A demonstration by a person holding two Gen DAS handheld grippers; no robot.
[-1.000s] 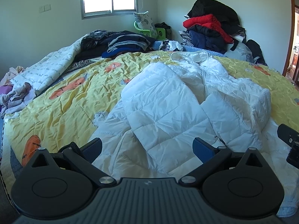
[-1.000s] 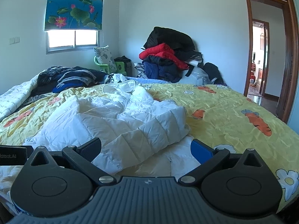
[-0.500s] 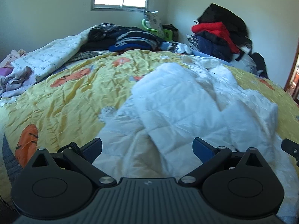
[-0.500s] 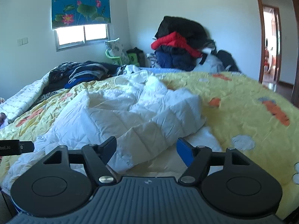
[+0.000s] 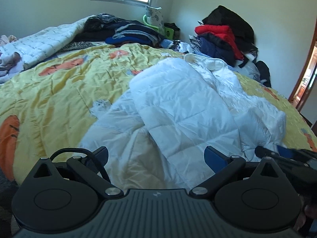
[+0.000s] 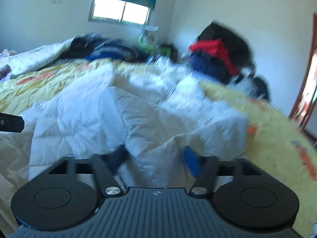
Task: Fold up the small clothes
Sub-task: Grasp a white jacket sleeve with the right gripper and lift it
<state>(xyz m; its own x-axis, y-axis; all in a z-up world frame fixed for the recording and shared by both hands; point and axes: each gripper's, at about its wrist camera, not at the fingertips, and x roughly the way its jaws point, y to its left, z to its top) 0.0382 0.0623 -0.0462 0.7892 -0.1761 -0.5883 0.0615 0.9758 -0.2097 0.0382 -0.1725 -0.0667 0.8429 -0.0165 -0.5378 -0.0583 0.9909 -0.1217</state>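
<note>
One white quilted jacket [image 5: 184, 107] lies crumpled on a yellow bedspread [image 5: 59, 91], spread out ahead of both pairs of fingers. The right gripper [image 6: 154, 156] is closing its jaws with a raised fold of the jacket's hem between them, though the blur hides whether the pads press it yet. The left gripper [image 5: 156, 156] holds its fingers wide apart just above the jacket's near edge, with fabric below the gap and nothing clamped. Beyond the fingertips, past the jacket, a pile of dark and red clothes [image 5: 221, 37] stands against the wall.
</note>
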